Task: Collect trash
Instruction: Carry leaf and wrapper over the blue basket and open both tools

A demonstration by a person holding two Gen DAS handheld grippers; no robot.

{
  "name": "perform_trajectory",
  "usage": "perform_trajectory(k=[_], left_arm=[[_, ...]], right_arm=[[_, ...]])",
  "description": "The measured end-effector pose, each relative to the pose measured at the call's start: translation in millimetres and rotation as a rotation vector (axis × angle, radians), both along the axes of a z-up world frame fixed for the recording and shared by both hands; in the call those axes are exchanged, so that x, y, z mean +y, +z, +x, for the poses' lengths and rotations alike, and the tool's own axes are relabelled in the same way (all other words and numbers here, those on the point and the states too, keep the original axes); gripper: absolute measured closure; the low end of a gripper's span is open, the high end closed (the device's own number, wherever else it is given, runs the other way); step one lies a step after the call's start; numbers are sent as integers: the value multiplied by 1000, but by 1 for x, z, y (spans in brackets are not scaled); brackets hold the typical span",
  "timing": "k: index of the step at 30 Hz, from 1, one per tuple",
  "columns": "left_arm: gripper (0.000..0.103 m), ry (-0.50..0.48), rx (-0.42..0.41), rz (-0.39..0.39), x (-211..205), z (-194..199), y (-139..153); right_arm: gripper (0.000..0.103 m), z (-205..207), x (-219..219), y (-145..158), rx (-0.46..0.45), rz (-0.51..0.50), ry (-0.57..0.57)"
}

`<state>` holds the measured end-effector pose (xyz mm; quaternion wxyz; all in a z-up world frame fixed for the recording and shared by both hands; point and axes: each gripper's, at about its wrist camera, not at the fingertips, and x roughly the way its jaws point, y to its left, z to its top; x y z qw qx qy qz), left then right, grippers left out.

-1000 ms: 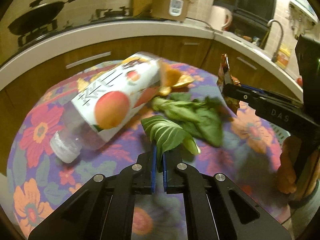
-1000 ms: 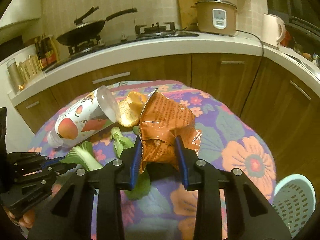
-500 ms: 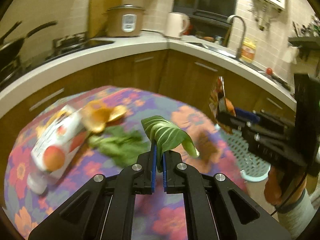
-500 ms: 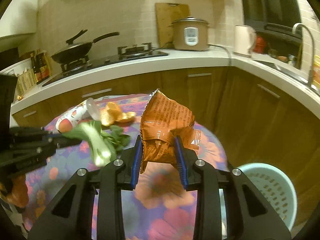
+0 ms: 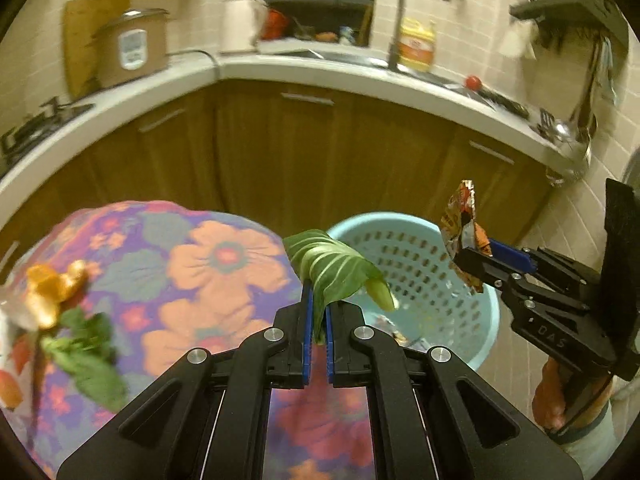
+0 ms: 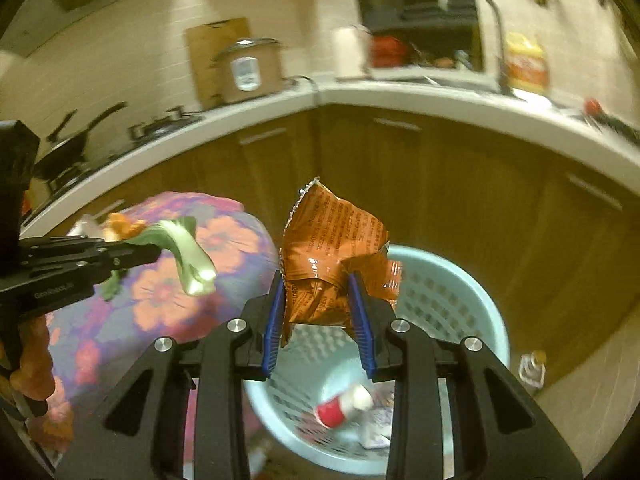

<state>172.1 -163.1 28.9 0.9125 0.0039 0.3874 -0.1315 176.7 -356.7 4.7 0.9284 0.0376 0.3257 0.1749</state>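
My left gripper (image 5: 316, 320) is shut on a green bok choy leaf (image 5: 330, 270) and holds it at the table's right edge, beside the light blue perforated trash basket (image 5: 420, 264). My right gripper (image 6: 318, 308) is shut on a crumpled orange snack bag (image 6: 332, 252) and holds it right above the basket (image 6: 448, 296). The basket holds a small red-and-white bottle (image 6: 344, 404) and some wrappers. The leaf also shows in the right wrist view (image 6: 188, 256), and the bag in the left wrist view (image 5: 464, 232).
A round table with a floral cloth (image 5: 192, 264) stands left of the basket. On it lie orange peels (image 5: 52, 288) and more greens (image 5: 86, 352). Wooden cabinets (image 5: 320, 148) and a white counter with a sink curve behind. A small bottle (image 6: 532, 368) stands on the floor.
Both grippers have swung right from over the table to the basket, carrying the leaf and the snack bag. The carton on the table has passed out of the left wrist view.
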Motion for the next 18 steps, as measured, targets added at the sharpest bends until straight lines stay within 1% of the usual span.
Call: perform_trajectory(k=[3, 6, 8, 12, 15, 17, 18], left_arm=[[100, -28, 38, 4, -19, 10, -12], [100, -47, 75, 4, -33, 18, -25], [99, -56, 92, 4, -39, 22, -32], [96, -66, 122, -7, -43, 26, -41], [96, -70, 135, -5, -45, 28, -47], [95, -75, 148, -7, -48, 29, -50], [92, -80, 153, -4, -49, 29, -52]], right_arm=[[75, 7, -17, -16, 66, 17, -42], [74, 14, -25, -30, 129, 31, -58], [72, 17, -29, -39, 163, 43, -64], [72, 20, -30, -46, 188, 46, -74], [71, 22, -30, -49, 208, 56, -79], [69, 23, -31, -52, 229, 68, -77], [63, 24, -31, -54, 244, 73, -78]])
